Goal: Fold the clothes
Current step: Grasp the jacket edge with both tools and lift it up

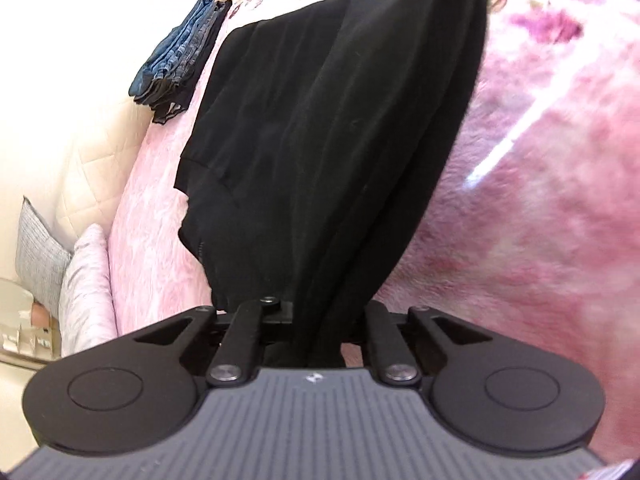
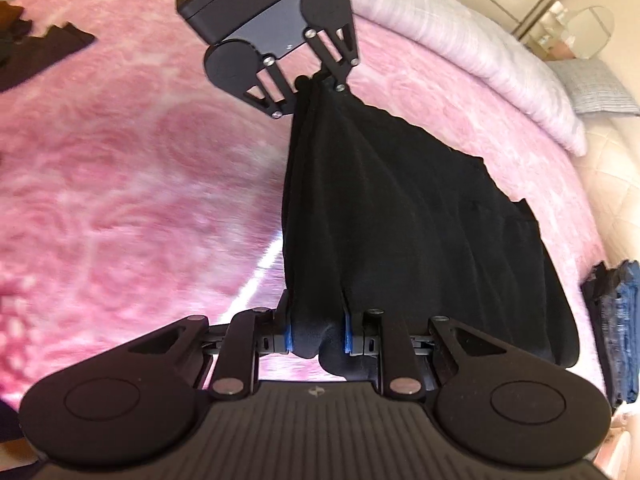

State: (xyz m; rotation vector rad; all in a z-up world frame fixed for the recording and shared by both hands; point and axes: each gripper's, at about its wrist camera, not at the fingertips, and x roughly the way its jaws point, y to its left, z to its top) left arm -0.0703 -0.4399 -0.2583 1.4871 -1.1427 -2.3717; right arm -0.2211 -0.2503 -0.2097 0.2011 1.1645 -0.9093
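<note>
One pink blanket (image 2: pixel 120 184) covers the bed and fills most of both views. Over it stretches one black garment (image 2: pixel 404 216), bunched at each end and held up between two grippers, its free side sagging down toward the blanket. The right gripper (image 2: pixel 318 334) is clenched on one gathered end, the cloth squeezed between its blue-edged pads. The left gripper (image 2: pixel 310 84), seen across from it, pinches the opposite end; in its own view the cloth (image 1: pixel 332 140) runs straight down into its jaws (image 1: pixel 316 332), which are closed on it. One stack of folded jeans (image 1: pixel 180 56) sits at the blanket's edge, well apart from the garment. Two pillows lie beyond: one pale lilac (image 2: pixel 472 68), one grey (image 2: pixel 600 86). More dark clothing (image 2: pixel 44 52) lies at the far left in the right wrist view.
</note>
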